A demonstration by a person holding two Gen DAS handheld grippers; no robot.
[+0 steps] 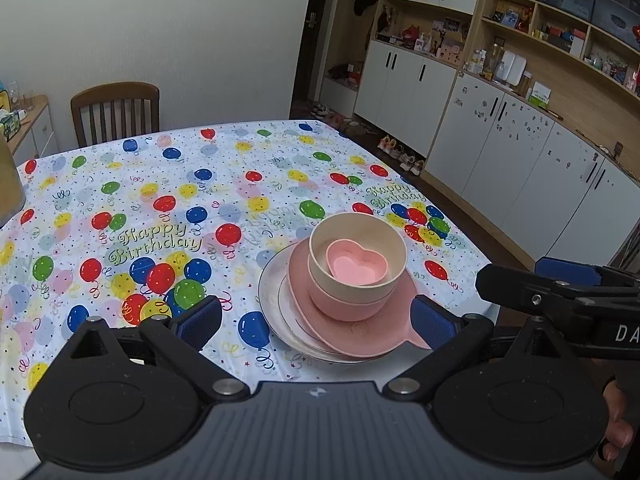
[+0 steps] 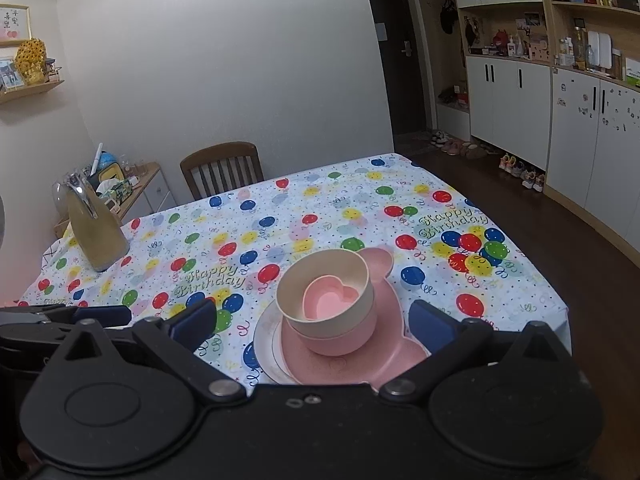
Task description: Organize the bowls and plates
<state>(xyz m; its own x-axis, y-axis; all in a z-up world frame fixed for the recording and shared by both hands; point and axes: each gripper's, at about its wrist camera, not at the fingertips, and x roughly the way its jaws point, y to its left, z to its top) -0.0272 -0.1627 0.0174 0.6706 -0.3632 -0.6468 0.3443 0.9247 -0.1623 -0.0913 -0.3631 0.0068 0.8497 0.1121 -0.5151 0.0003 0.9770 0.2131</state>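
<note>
The pink heart-shaped bowl (image 1: 357, 266) sits nested inside the cream round bowl (image 1: 356, 250), which in turn sits in a pink round bowl (image 1: 346, 306). That bowl rests on a pink plate with ear-like lobes (image 1: 384, 334), and under it lies a white plate with a thin dark rim line (image 1: 276, 312). The whole stack stands near the front right part of the table, on the balloon-print birthday tablecloth (image 1: 160, 208), and it looks finished or close to it.

The left gripper (image 1: 316, 320) hangs just short of the stack with its jaws spread wide and nothing between the blue pads; the stack shows in the gap. The right gripper (image 2: 312, 322) is likewise released and empty, jaws wide, facing the same stack from the other side.

If any step is left, it is likely a check or a small squaring-up. The lobed plate sits off-centre on the white one, overhanging toward the near side, so a gentle nudge on its rim would serve better than a grasp. The nested bowls lean a little; pushing high on the cream bowl could tip them, so any touch should be low and slow. Pulling back should be straight, pads clear of the plate rims.

Further out, a tan kettle-like jug (image 2: 94, 232) stands at the table's far left corner, and a wooden chair (image 2: 222, 168) is beyond the far edge.
</note>
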